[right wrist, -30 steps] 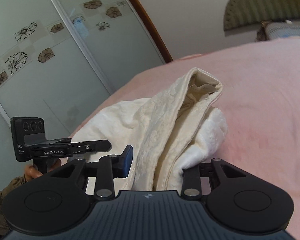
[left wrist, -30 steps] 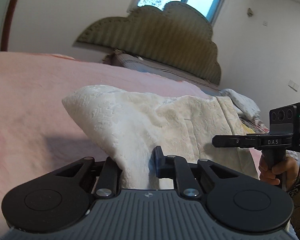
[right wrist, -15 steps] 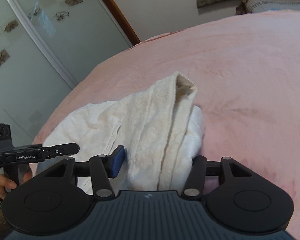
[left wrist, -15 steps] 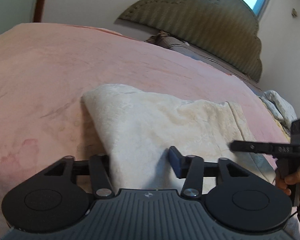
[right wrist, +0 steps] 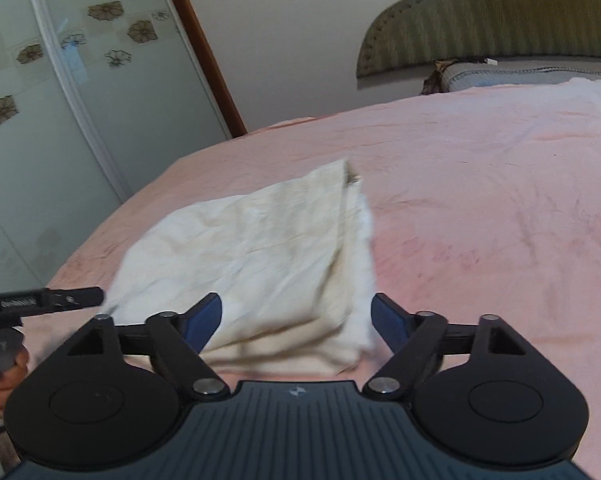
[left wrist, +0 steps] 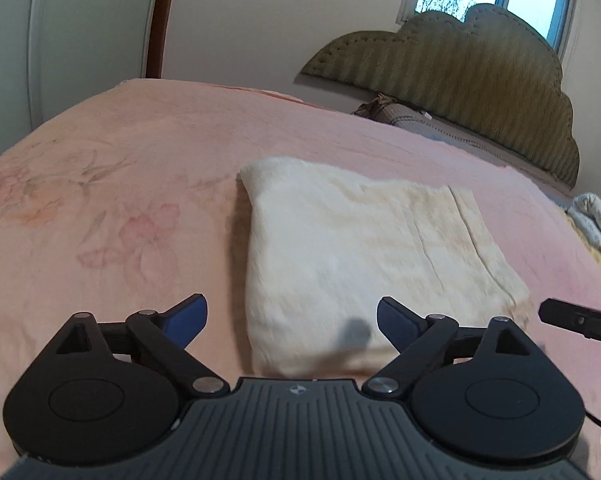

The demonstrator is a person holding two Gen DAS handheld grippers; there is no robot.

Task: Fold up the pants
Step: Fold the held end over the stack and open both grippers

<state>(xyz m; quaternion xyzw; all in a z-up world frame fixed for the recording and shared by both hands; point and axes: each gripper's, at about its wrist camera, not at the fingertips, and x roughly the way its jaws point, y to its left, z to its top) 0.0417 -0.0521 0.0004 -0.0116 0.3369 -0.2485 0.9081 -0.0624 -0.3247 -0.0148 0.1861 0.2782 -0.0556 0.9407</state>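
The cream pants [left wrist: 364, 256] lie folded into a flat rectangle on the pink bedspread [left wrist: 100, 208]. My left gripper [left wrist: 292, 320] is open and empty, just above the near edge of the pants. In the right wrist view the folded pants [right wrist: 268, 264] lie flat in front of my right gripper [right wrist: 296, 320], which is open and empty above their near edge. The other gripper's tip shows at the right edge of the left wrist view [left wrist: 576, 322] and at the left edge of the right wrist view [right wrist: 44, 300].
A padded olive headboard [left wrist: 460, 68] and grey pillow [left wrist: 412, 118] stand at the bed's far end. A glass sliding door with flower prints [right wrist: 60, 92] stands left of the bed. Crumpled white fabric [left wrist: 596, 220] lies at the bed's right side.
Both grippers have opened and let go of the pants. The pants dropped from a held-up bundle to a flat folded rectangle on the bed, and both grippers pulled back.
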